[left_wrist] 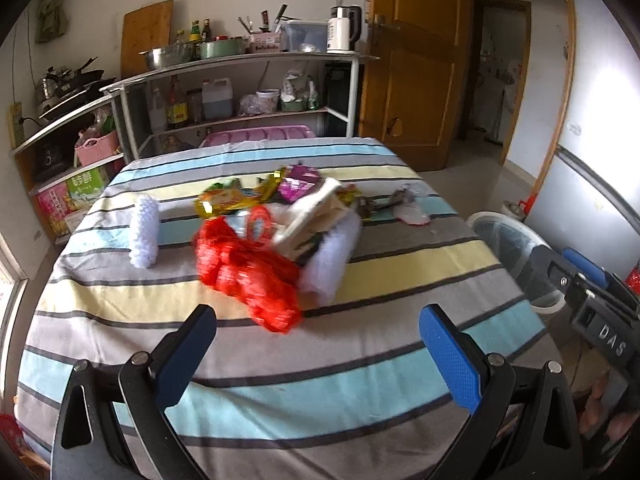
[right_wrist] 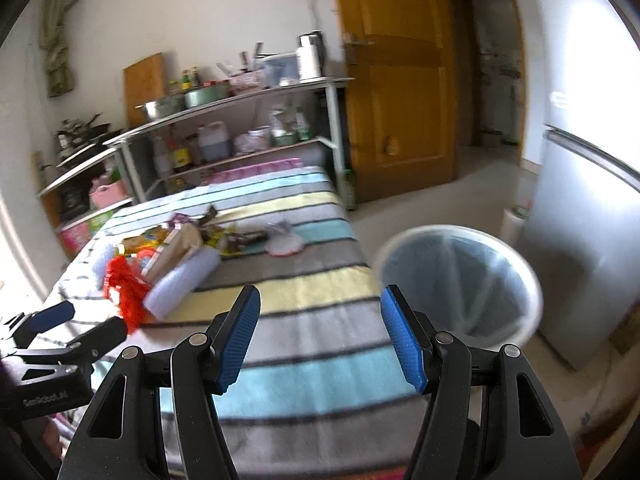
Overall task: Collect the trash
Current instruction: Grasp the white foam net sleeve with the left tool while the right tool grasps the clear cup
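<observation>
A heap of trash lies mid-table on the striped cloth (left_wrist: 360,380): a red net bag (left_wrist: 248,268), yellow and purple snack wrappers (left_wrist: 228,200), a beige carton (left_wrist: 316,216), white foam wrap (left_wrist: 332,264) and a separate white foam roll (left_wrist: 145,230). A small white-and-pink wrapper (left_wrist: 412,213) lies to the right. My left gripper (left_wrist: 316,330) hovers open, just short of the red bag, holding nothing. My right gripper (right_wrist: 320,308) is open and empty over the table's near right part, beside the white bin (right_wrist: 460,280) with a clear liner. The red bag (right_wrist: 124,284) shows left in the right wrist view.
Metal shelves (left_wrist: 240,64) with pots, bottles and a kettle stand behind the table. A wooden door (left_wrist: 412,60) is at the back right, an open doorway beyond it. A grey fridge (right_wrist: 588,216) stands right of the bin. The left gripper (right_wrist: 76,326) shows at lower left in the right wrist view.
</observation>
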Demonstrator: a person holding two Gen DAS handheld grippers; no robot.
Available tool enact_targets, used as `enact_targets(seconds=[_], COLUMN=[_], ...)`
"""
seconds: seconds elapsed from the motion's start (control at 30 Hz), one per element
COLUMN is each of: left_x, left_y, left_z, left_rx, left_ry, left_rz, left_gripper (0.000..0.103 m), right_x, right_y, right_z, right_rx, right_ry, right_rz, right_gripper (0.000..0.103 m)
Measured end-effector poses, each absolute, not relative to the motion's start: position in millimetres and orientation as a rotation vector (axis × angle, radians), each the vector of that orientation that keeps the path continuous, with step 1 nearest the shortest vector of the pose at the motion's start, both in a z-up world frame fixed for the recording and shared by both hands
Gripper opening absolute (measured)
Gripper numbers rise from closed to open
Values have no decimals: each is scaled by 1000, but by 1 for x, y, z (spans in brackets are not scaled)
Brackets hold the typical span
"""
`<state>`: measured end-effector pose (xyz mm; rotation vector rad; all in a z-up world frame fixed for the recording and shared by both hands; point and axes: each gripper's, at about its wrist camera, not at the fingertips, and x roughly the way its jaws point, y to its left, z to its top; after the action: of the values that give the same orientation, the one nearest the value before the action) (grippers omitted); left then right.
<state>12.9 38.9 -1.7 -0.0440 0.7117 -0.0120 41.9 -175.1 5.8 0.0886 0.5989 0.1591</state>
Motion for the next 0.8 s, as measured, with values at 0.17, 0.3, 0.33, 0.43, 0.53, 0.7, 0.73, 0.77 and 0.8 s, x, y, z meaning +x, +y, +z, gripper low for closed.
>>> enact_targets(seconds=[0.17, 0.3, 0.33, 0.43, 0.53, 0.7, 0.73, 0.77, 0.8], left_x=[22, 34, 38, 51, 63, 87, 92, 96, 100], left_y=[75, 112, 121, 147, 169, 191, 193, 196, 199], left_z=[2, 3, 3, 0, -2, -8, -10, -12, -14], left_rx=[-87, -127, -139, -178, -202, -200, -205, -207, -205], left_ry=[693, 693, 696, 703, 707, 729, 741, 740, 743], left_rz=[41, 115, 131, 178, 228, 291, 292, 293, 301], left_gripper=[103, 103, 103, 103, 102, 101, 99, 99, 99], right_x=[77, 106, 113, 129, 149, 177, 183, 189, 194], right_y=[-162, -156, -155, -152, -147, -141, -140, -139, -138], right_z=[2, -2, -3, -6, -9, -9, -10, -11, -12], right_rx=[69, 63, 59, 59, 48, 55, 55, 51, 46], right_ry=[624, 647, 662, 680, 704, 737, 747, 757, 764], right_rz=[197, 211, 206, 223, 221, 243, 249, 248, 246], right_gripper=[63, 63, 63, 63, 63, 63, 63, 63, 63])
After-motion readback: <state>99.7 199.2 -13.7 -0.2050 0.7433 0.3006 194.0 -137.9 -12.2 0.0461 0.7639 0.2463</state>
